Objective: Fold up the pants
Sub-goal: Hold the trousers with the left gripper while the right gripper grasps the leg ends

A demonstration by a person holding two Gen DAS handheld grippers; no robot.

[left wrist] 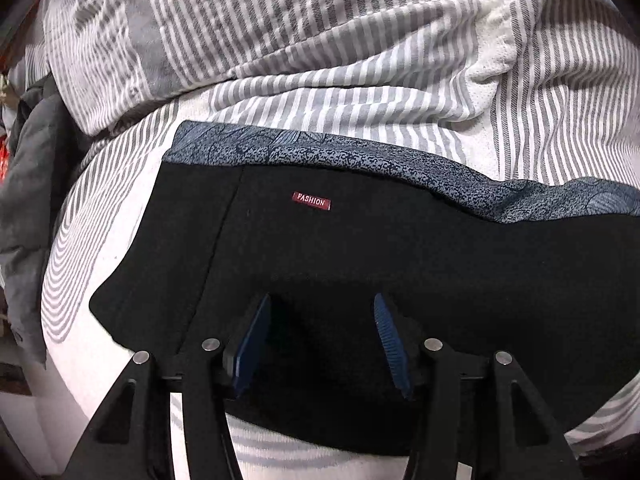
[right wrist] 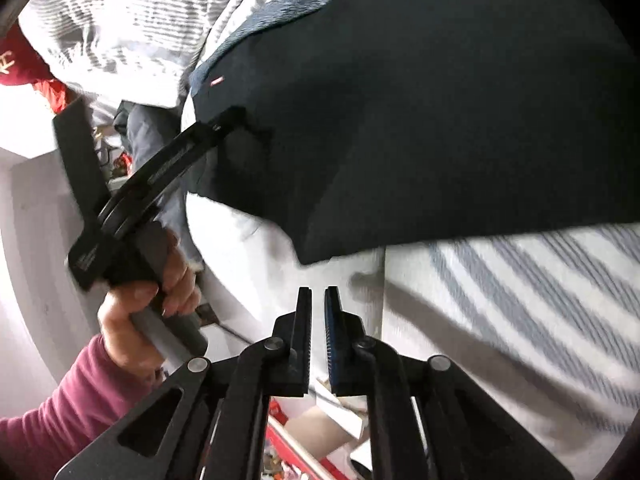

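Note:
The black pants (left wrist: 360, 240) lie folded on a striped bed, with a small red "FASHION" tag (left wrist: 312, 201) near their upper left. A blue speckled garment (left wrist: 360, 160) shows under their far edge. My left gripper (left wrist: 320, 304) is open, its blue-padded jaws spread over the near edge of the pants. In the right wrist view the pants (right wrist: 420, 120) fill the upper right and the left gripper (right wrist: 236, 120) touches their left edge. My right gripper (right wrist: 318, 292) is shut and empty, just off the pants' near corner.
A grey and white striped duvet (left wrist: 320, 40) is bunched behind the pants. The striped sheet (right wrist: 520, 300) covers the bed. A dark grey garment (left wrist: 36, 184) hangs at the left bed edge. A person's hand in a maroon sleeve (right wrist: 132, 304) holds the left gripper's handle.

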